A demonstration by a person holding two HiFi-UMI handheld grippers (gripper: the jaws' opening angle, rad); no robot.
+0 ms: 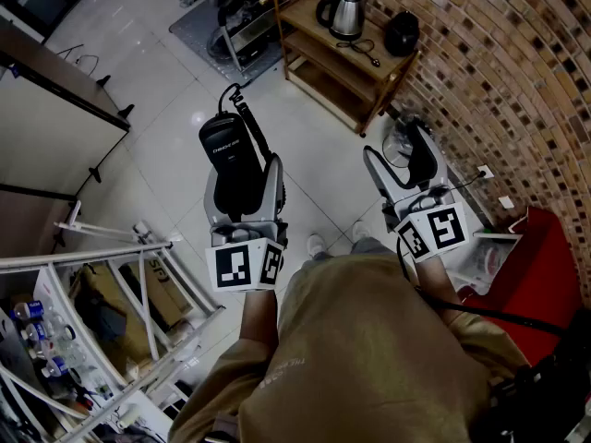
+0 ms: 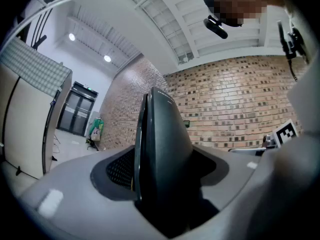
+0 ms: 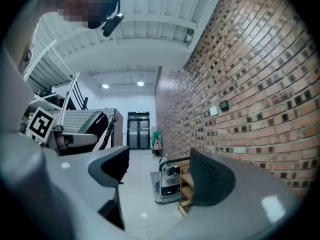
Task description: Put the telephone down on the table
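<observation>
Telephone: black handset, gripped lengthwise by the left gripper, both pads pressed flat against its sides and the jaws drawn as tight as its body allows. Sticks out well past the fingertips, pointing away from the person, with a coiled black cord running off its far end. Hangs in mid-air over the white floor tiles, resting on no furniture. Fills the whole gap edge-on in the left gripper view.

Closest to the camera, below both tools: a tan shirt. To the right, about level with the left tool: the right gripper, jaws spread wide and holding nothing. Frames only floor and distant furniture between its dark pads in its own view.

Farther off, against the brick wall: a low wooden shelf unit carrying a steel kettle and a black pot-like appliance on top. Just left of it, a metal cart. At the lower right edge, something red, too cropped to name. At the lower left, a white metal rack.
</observation>
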